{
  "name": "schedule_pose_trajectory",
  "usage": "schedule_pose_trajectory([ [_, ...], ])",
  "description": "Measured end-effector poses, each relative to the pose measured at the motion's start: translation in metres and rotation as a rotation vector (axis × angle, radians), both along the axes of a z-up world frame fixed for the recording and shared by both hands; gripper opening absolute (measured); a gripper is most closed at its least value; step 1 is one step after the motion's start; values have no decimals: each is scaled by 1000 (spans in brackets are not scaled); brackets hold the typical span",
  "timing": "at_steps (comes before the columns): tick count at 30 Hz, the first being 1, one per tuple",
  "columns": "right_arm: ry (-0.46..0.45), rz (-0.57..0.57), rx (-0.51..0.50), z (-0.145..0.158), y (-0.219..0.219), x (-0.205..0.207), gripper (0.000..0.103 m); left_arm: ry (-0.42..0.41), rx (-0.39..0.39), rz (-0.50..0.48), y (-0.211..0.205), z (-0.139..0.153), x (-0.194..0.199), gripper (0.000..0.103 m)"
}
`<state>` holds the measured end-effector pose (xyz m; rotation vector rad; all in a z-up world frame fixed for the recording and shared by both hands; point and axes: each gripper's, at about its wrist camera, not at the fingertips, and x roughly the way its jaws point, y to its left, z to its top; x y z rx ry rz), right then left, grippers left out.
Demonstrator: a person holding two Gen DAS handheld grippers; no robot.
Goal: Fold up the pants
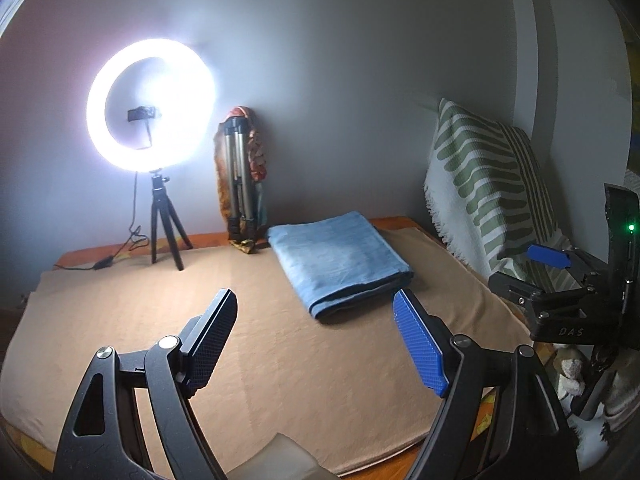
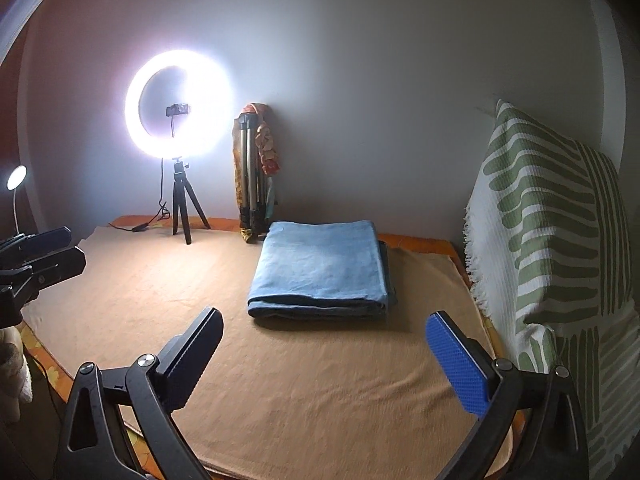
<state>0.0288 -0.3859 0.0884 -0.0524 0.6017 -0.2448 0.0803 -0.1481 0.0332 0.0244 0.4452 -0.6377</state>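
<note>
The light blue pants (image 1: 340, 260) lie folded into a flat rectangle on the tan cloth (image 1: 160, 320) near the back of the bed; they also show in the right wrist view (image 2: 320, 268). My left gripper (image 1: 316, 312) is open and empty, held above the cloth in front of the pants. My right gripper (image 2: 324, 332) is open and empty, also in front of the pants and apart from them. The right gripper shows at the right edge of the left wrist view (image 1: 552, 276); the left gripper shows at the left edge of the right wrist view (image 2: 60, 252).
A lit ring light on a small tripod (image 2: 180, 112) stands at the back left with its cable on the bed. A folded tripod (image 2: 252, 176) leans on the wall. A green-striped white pillow (image 2: 552, 240) stands at the right. A small lamp (image 2: 16, 178) glows far left.
</note>
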Motion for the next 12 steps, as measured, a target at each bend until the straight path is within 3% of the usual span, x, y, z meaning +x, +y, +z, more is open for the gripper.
schedule_pose_trajectory([
  [12,16,7,22,-2,7,-12,103,2,-12,22,18,-5,-13,81],
])
